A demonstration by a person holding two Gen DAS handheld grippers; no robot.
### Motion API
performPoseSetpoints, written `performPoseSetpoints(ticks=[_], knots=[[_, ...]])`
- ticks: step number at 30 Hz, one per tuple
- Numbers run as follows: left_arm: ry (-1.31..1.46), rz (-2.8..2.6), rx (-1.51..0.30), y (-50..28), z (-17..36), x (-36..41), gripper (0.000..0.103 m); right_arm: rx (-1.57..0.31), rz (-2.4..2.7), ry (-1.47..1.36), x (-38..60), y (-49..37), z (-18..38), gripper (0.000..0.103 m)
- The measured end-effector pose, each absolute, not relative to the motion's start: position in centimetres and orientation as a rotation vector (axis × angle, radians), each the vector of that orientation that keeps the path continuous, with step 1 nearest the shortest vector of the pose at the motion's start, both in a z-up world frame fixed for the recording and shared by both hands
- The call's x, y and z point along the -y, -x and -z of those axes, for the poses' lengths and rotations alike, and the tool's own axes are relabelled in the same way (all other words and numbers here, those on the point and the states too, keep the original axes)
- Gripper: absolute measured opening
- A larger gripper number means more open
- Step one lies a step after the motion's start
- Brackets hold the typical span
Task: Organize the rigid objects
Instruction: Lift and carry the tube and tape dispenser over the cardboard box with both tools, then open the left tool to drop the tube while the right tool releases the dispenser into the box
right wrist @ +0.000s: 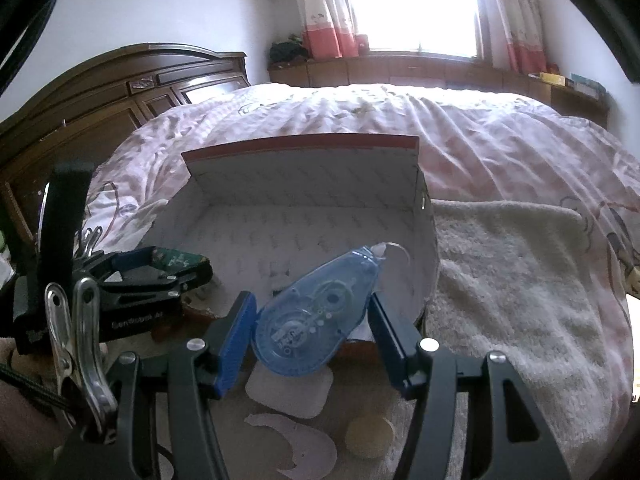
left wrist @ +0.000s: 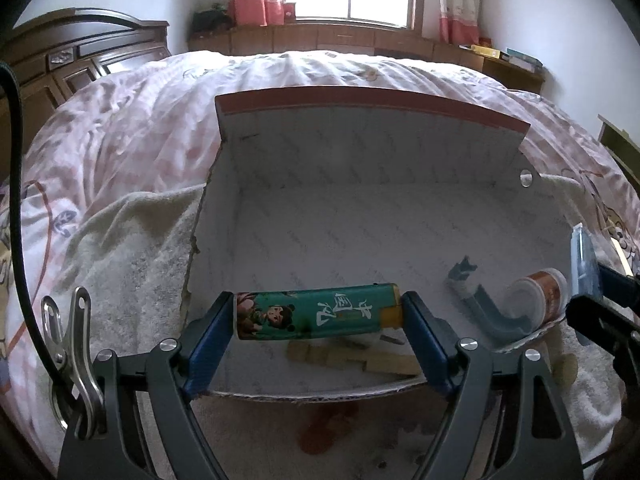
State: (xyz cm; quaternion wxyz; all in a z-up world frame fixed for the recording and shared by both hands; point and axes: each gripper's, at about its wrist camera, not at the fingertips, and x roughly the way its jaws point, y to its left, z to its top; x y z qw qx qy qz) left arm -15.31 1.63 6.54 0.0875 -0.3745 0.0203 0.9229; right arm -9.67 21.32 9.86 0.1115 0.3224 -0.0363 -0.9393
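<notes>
Placement step in hand: left gripper (left wrist: 320, 314) pinches lighter (left wrist: 318, 315) over the box (left wrist: 372, 152); right gripper (right wrist: 312, 330) apparently clamps correction-tape dispenser (right wrist: 316, 312) at its near rim. Next: lower, release inside.

One open cardboard box (left wrist: 360, 184) is seen on one bed (left wrist: 140, 112). One lighter (left wrist: 316, 314), one correction tape dispenser (right wrist: 316, 312) and two grippers are counted. One small jar (left wrist: 540, 296) is counted inside the box.

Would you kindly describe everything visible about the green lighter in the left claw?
The green printed lighter lies crosswise, level, clamped end to end between the left claw's blue pads. Its glossy wrap shows a cartoon figure and white characters; the right end is yellow with a metal top. It hangs over the near edge of the open white cardboard box.
</notes>
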Motion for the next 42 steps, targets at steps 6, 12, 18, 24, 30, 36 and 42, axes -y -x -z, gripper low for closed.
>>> performPoseSetpoints(ticks=[6,12,18,24,30,36,42], knots=[[1.124,-2.754,-0.076,15.3,-6.3,-1.8,0.083,0.104,2.758,-0.949,-21.1,10.6,-9.8,0.061],[1.123,-2.753,-0.076,15.3,-6.3,-1.8,0.083,0.123,2.757,-0.964,-21.1,11.5,-9.5,0.061],[1.127,-2.752,-0.074,15.3,-6.4,-1.8,0.083,0.130,2.760,-0.984,-21.3,12.3,-9.2,0.061],[1.126,-2.752,-0.072,15.4,-6.3,-1.8,0.083,0.152,2.757,-1.028,-21.6,13.1,-8.4,0.062],[1.125,-2.751,-0.072,15.5,-6.2,-2.0,0.083,0.184,2.744,-1.011,-21.7,12.9,-8.4,0.069],[1.123,-2.752,-0.070,15.5,-6.2,-2.0,0.083,0.236,2.748,-0.990,-22.3,12.5,-8.8,0.070],[1.122,-2.754,-0.068,15.5,-6.3,-2.0,0.083,0.232,2.761,-0.970,-22.6,11.3,-9.4,0.070]])
